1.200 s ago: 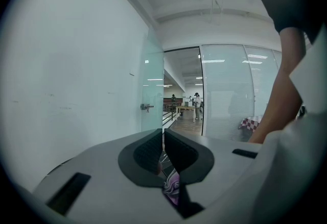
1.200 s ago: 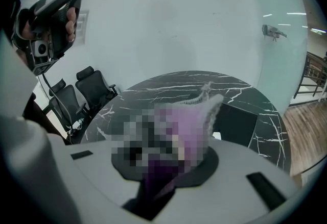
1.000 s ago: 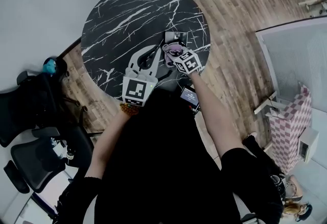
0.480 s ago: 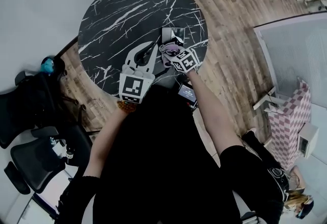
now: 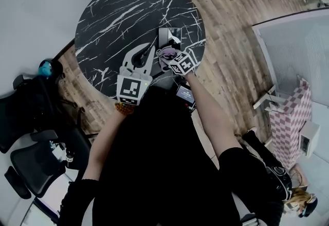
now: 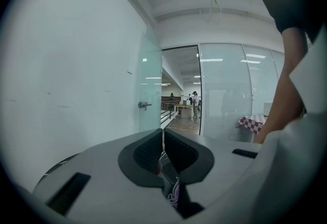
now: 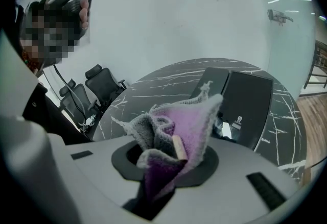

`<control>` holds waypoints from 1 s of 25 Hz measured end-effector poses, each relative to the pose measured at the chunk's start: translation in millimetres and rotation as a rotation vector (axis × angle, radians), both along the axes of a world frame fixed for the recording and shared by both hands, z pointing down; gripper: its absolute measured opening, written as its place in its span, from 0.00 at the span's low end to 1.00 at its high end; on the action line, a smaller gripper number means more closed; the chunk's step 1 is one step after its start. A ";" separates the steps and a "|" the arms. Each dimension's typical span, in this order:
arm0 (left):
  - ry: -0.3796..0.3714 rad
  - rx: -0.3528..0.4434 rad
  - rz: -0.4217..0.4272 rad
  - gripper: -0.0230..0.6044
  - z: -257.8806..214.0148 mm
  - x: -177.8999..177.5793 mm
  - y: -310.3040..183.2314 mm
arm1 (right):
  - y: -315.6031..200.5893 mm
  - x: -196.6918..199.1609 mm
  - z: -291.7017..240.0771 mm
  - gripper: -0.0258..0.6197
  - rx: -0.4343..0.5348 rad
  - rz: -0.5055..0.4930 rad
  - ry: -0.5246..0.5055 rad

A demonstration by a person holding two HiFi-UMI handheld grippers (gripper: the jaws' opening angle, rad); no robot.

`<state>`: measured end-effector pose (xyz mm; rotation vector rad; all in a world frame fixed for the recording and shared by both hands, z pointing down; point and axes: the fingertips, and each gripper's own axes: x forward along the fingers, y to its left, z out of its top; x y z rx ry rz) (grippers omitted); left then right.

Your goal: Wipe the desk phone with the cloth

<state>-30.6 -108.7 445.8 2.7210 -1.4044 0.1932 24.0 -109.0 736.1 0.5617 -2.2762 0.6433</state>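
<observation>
- The right gripper (image 7: pixel 171 159) has its jaws clamped on a bunched purple-and-grey knitted cloth (image 7: pixel 179 131). The cloth stands up out of the pads in loose folds, with one corner flopping forward.
- The flat black desk phone (image 5: pixel 169 36) lies on the round black marble table with white veins (image 5: pixel 103 9), toward the table's right side. In the right gripper view it sits just beyond the cloth. Whether the cloth already touches it cannot be told from either view.
- The left gripper (image 6: pixel 162 152) has its pads drawn nearly together with only a thin slit between them, and they grip nothing. In the head view it hangs over the table just beside the phone's left edge.
- The step in hand looks to be bringing the cloth onto the phone and starting to wipe.
- To wipe well, I would tilt the right gripper so the loose folds press flat on the phone's top and the hard jaw tips stay off it. That way fabric alone meets the plastic.
- Strokes should probably run along the phone's length with light, even pressure. The phone looks light enough to slide on smooth marble.
- The left gripper is well placed to brace the phone's near edge if it starts to slide.
- The grip on the cloth should be kept firm. Only a small part is pinched, and a hard drag could pull it free.
</observation>
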 end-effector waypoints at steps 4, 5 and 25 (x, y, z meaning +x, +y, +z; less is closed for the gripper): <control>0.001 0.002 0.002 0.07 -0.4 0.0 1.0 | 8.1 1.6 3.6 0.19 -0.027 -0.002 -0.005; 0.001 0.002 0.002 0.07 -0.6 -0.2 1.6 | 9.5 1.3 3.9 0.19 -0.029 -0.004 -0.004; 0.005 -0.004 -0.006 0.07 0.5 -2.6 1.1 | 8.7 -0.9 -47.9 0.19 0.035 -0.065 -0.180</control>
